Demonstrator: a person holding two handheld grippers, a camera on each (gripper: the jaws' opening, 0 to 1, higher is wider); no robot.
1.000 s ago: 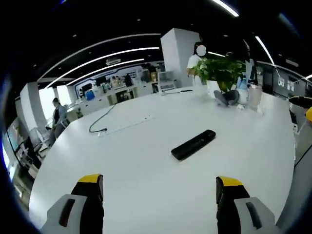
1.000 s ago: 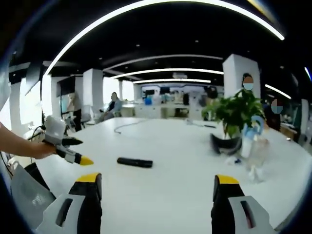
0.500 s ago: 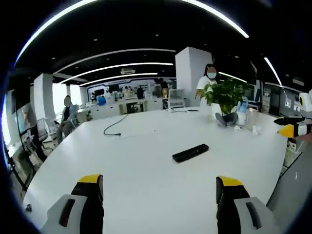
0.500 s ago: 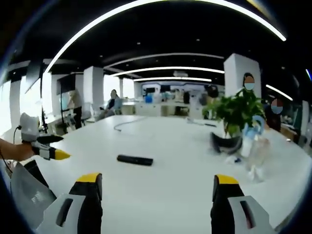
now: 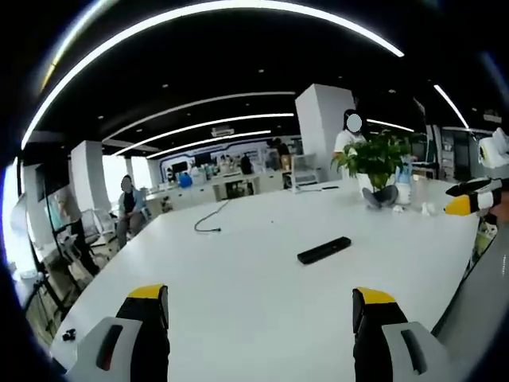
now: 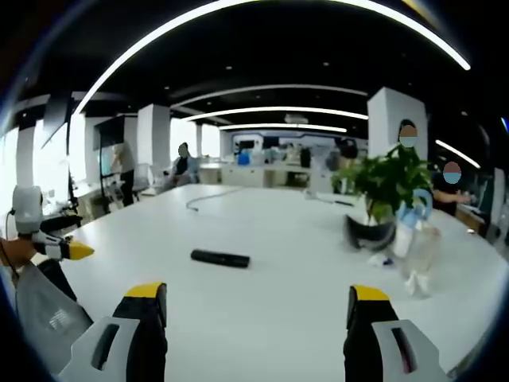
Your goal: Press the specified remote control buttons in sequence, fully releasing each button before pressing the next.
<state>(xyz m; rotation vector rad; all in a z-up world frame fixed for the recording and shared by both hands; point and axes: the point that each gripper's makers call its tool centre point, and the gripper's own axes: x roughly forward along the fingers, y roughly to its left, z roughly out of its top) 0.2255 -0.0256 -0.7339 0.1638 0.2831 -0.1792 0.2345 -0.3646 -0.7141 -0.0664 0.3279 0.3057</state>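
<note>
- Remote control point(image 5: 324, 251): black, slim bar, lay flat on the white table point(image 5: 238, 294), well ahead of both grippers and touched by neither; seen again in the right gripper view point(image 6: 220, 258), left of centre, long side across that view.
- Left gripper point(image 5: 258, 318): jaws stood wide apart with yellow tips, nothing between them, held over the near part of the table; the same tool appeared at the left edge of the right gripper view point(image 6: 60, 248), its yellow tip pointing toward the table, short of the remote control.
- Right gripper point(image 6: 253, 317): jaws spread, yellow-tipped, nothing held, above the near table surface; its yellow tip also showed at the right edge of the left gripper view point(image 5: 469, 199), off past the table's edge.
- Table: large, white, rounded edge, mostly bare around the remote control.
- Potted plant point(image 6: 386, 187): green leaves, stood on the far right part of the table, with a dark rounded item point(image 6: 368, 235) just in front of it and small pale items beside that, too blurred to tell.
- Cable point(image 5: 211, 221): dark, thin, curved on the table's far side, well apart from the remote control.
- Person point(image 5: 127, 208): seated at the far left, beyond the table.
- Ceiling lights point(image 6: 270, 111): long white strips on a dark ceiling.
</note>
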